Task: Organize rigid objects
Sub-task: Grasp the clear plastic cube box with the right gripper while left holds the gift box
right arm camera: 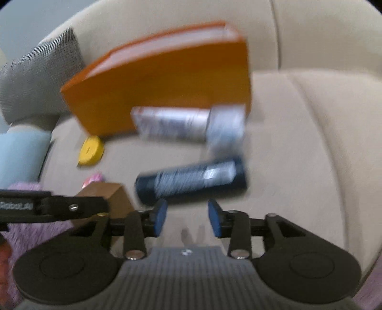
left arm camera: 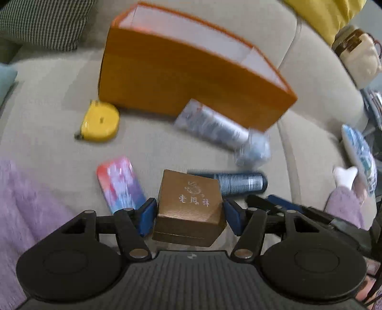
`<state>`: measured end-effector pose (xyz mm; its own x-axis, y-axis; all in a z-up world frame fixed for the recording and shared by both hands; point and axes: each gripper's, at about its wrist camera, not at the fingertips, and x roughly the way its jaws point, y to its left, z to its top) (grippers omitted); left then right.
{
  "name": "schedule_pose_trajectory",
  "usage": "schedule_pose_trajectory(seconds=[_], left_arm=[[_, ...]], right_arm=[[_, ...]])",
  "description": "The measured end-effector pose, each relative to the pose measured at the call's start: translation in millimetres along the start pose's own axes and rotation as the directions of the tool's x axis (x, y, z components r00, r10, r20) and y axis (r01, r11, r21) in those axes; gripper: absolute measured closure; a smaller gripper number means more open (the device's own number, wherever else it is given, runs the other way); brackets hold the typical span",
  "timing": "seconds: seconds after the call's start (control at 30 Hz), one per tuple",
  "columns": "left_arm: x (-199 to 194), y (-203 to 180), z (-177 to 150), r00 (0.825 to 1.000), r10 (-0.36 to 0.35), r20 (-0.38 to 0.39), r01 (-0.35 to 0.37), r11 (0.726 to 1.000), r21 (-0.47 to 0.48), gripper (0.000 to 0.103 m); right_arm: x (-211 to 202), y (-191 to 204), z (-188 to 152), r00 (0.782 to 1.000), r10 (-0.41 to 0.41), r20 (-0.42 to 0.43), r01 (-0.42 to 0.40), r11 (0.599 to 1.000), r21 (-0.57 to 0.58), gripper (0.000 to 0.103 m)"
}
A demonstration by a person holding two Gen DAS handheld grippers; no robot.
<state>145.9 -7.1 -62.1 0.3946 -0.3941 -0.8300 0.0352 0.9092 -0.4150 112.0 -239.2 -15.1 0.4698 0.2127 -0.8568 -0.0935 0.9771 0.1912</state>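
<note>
1. Beige sofa cushions carry everything, with a striped pillow at the far left and yellow cloth at the far right.
2. Nearest, the left gripper has its blue pads pressed on both sides of a small brown gift box with pale lettering on its lid; the box sits tilted between them, clear of the cushion as far as I can tell.
3. To the right, the right gripper stands partly open with nothing between its pads, only bare cushion showing through the gap.
4. Just beyond the right gripper lies a dark blue tube, on its side, close to the pads but not touched by them.
5. Left of the brown box lies a flat pink-and-blue card case, near the left pad.
6. Farther out, a pale grey-white tube lies slanted, its far end against the front of an orange box.
7. A yellow tape measure lies just beside the orange box's near left corner.
8. The orange box stands open at the top, farthest back on the seat.
9. Lilac fuzzy sleeves show at the near edges.
</note>
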Motion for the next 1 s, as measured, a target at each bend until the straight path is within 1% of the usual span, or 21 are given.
schedule_pose_trajectory(seconds=[0.07, 0.2, 0.27, 0.37, 0.5, 0.63, 0.67, 0.8, 0.9, 1.0], left_arm=[[1, -2, 12, 1.000, 0.008, 0.025, -0.008, 1.000, 0.023, 0.033], [9, -1, 34, 0.999, 0.008, 0.050, -0.009, 0.999, 0.032, 0.033], [14, -2, 43, 0.998, 0.008, 0.066, -0.011, 0.999, 0.037, 0.033], [25, -2, 51, 0.997, 0.018, 0.077, -0.021, 0.999, 0.044, 0.033], [39, -2, 52, 0.996, 0.034, 0.078, -0.040, 0.997, 0.071, 0.033], [53, 0, 50, 0.997, 0.057, 0.051, -0.061, 0.995, 0.078, 0.033], [56, 1, 50, 0.997, 0.064, 0.042, -0.067, 0.995, 0.079, 0.033], [63, -1, 50, 0.997, 0.073, 0.019, -0.075, 0.993, 0.093, 0.032], [67, -2, 51, 0.996, 0.094, -0.011, -0.092, 0.990, 0.104, 0.032], [75, -2, 50, 0.993, 0.106, -0.045, -0.102, 0.990, 0.097, 0.033]], right_arm=[[4, -3, 17, 0.999, -0.037, 0.023, 0.038, 0.999, -0.026, 0.048], [18, -10, 47, 0.997, -0.075, 0.026, 0.076, 0.996, -0.038, 0.041], [28, -13, 61, 0.995, -0.099, 0.014, 0.100, 0.994, -0.051, 0.038], [46, -14, 76, 0.994, -0.103, -0.030, 0.101, 0.993, -0.062, 0.038], [67, -17, 83, 0.990, -0.113, -0.086, 0.107, 0.992, -0.069, 0.038], [77, -21, 85, 0.987, -0.102, -0.121, 0.095, 0.993, -0.069, 0.046], [78, -21, 84, 0.987, -0.098, -0.126, 0.089, 0.994, -0.068, 0.048], [81, -21, 86, 0.988, -0.083, -0.133, 0.073, 0.994, -0.075, 0.048], [80, -24, 87, 0.987, -0.073, -0.142, 0.062, 0.995, -0.075, 0.048], [81, -26, 89, 0.987, -0.059, -0.148, 0.050, 0.997, -0.066, 0.049]])
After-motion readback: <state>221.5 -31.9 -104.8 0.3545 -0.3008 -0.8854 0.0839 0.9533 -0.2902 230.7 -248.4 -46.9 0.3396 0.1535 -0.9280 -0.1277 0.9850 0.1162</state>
